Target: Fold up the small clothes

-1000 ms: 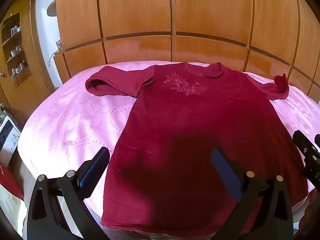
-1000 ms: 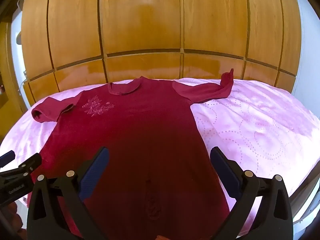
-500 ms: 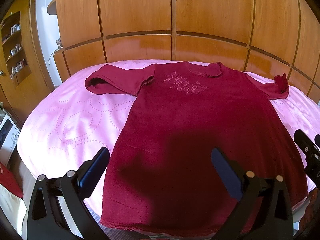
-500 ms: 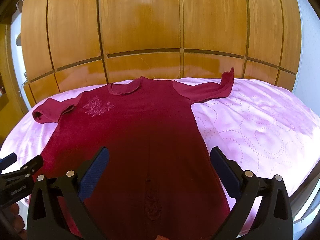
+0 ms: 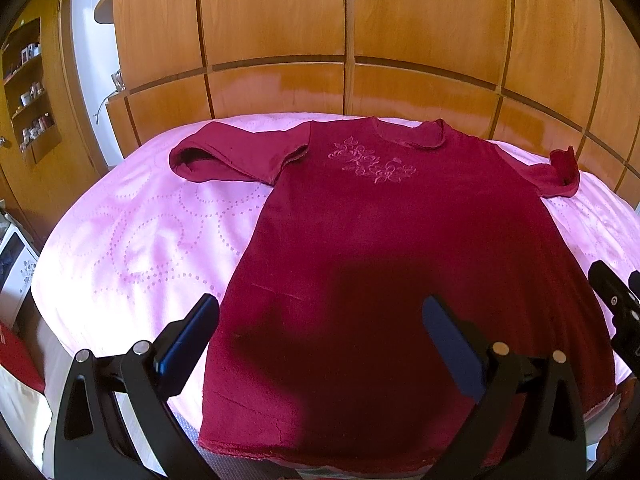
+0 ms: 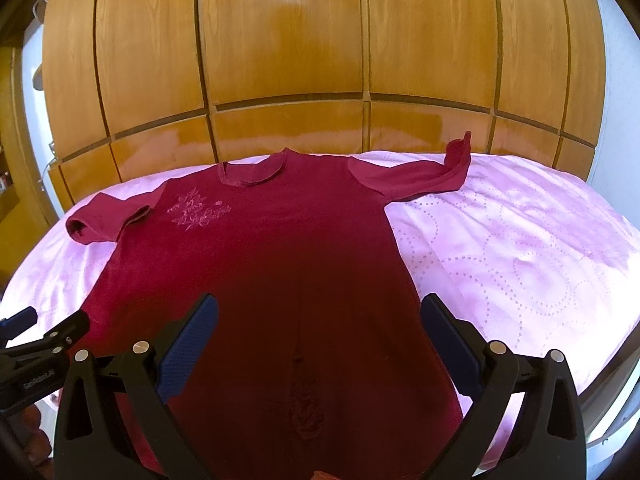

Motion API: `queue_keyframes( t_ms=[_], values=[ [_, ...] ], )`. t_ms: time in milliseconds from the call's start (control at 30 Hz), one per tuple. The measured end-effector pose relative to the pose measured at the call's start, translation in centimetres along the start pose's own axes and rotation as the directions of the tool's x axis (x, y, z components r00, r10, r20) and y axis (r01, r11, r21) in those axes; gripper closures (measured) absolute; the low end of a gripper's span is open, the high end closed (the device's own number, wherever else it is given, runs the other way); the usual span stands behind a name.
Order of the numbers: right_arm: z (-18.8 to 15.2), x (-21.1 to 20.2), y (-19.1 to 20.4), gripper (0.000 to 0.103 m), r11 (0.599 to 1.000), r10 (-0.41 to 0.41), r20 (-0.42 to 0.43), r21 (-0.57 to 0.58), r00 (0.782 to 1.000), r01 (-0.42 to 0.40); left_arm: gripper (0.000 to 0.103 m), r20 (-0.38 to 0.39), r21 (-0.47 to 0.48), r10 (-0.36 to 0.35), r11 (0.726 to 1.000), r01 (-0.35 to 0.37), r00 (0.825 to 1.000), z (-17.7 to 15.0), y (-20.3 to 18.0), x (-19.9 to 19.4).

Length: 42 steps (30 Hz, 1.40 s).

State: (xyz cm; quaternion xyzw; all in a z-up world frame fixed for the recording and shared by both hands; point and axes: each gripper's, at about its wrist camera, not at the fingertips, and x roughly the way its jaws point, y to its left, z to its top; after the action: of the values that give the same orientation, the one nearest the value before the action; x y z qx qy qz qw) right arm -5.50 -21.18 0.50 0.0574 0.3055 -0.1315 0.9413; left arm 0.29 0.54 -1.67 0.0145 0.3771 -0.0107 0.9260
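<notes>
A dark red short-sleeved dress (image 5: 384,240) (image 6: 256,264) lies flat, front up, on the pink bedspread (image 5: 152,240), neck toward the wooden wall. Pale flower embroidery (image 5: 372,160) marks its chest. Both sleeves are spread out; the right sleeve's (image 6: 432,176) cuff curls up. My left gripper (image 5: 320,320) hovers open above the lower left part of the dress, near the hem, holding nothing. Just as open and empty, my right gripper (image 6: 320,320) hangs above the lower middle of the dress. Each gripper shows at the edge of the other's view.
Wooden wardrobe panels (image 5: 360,40) stand right behind the bed. Shelves with small items (image 5: 32,92) line the left wall. A white appliance (image 5: 12,260) and a red object (image 5: 16,364) sit beside the bed at the left. Pink bedspread (image 6: 520,248) lies bare on the right.
Both grippers have drifted slightly forward and up over the dress; the garment itself has not moved and both stay open.
</notes>
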Motion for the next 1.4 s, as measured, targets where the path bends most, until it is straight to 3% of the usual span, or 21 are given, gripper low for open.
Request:
queue_keyframes(
  t_ms=[933, 1033, 1167, 1267, 1400],
  values=[
    [0.1, 0.2, -0.2, 0.003, 1.000, 0.017, -0.017, 0.008, 1.000, -0.017, 0.002, -0.026, 0.013, -0.012, 1.000, 0.012, 1.000, 0.1, 0.0, 0.4],
    [0.1, 0.6, -0.5, 0.003, 0.999, 0.044, -0.012, 0.010, 0.999, -0.044, 0.002, 0.015, -0.012, -0.055, 0.998, 0.055, 0.998, 0.2, 0.7, -0.1],
    [0.3, 1.8, -1.0, 0.003, 0.989, 0.146, -0.025, 0.009, 0.989, -0.146, 0.002, 0.075, -0.075, -0.130, 0.988, 0.136, 0.989, 0.1, 2.1, -0.4],
    [0.5, 3.3, -2.5, 0.003, 0.970, 0.229, -0.037, 0.085, 0.973, -0.226, 0.002, 0.033, -0.079, -0.135, 0.987, 0.137, 0.990, 0.1, 2.3, 1.0],
    [0.9, 5.8, -5.1, 0.003, 0.975, 0.184, -0.101, 0.148, 0.978, -0.168, 0.002, -0.051, -0.051, -0.079, 0.996, 0.076, 0.996, 0.8, 2.3, 3.7]
  ],
)
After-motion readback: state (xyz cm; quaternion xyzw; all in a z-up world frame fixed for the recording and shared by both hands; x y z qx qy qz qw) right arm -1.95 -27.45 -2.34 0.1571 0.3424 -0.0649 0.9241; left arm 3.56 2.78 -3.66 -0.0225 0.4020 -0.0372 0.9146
